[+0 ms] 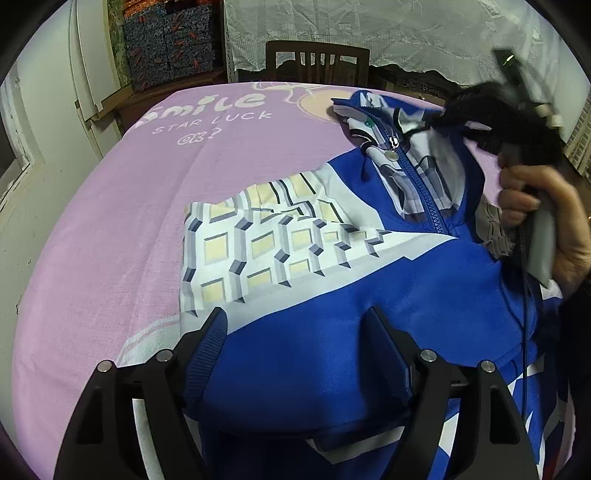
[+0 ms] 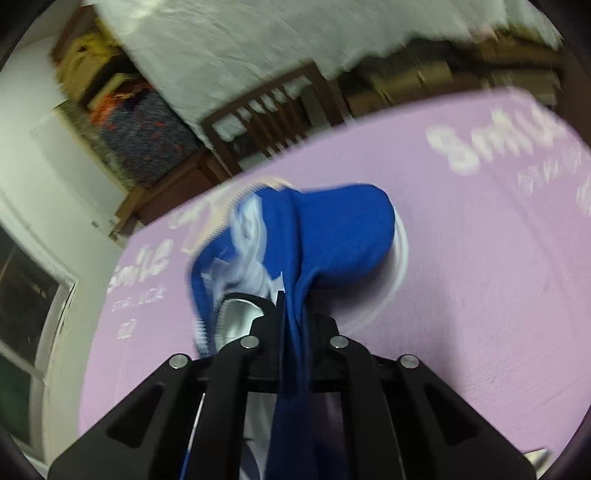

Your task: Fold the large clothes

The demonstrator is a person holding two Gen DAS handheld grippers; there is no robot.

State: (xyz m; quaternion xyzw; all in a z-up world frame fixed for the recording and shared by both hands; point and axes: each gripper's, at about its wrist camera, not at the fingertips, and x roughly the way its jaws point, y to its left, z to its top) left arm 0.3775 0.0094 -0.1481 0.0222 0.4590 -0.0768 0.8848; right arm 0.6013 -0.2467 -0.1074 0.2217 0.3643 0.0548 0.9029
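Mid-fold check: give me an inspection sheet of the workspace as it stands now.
Surface: pink sheet printed "Smile", covers the table.
Job's things: blue jacket with checked panel, zipper partly closed, spread flat; one part lifted.
Clutter: nothing seen.
Grippers: left tool open over blue cloth; right tool shut on a bunch of jacket, held by a hand.
Cables: black cable hangs below the hand.
Surroundings: chair, lace cloth, stacked boxes.
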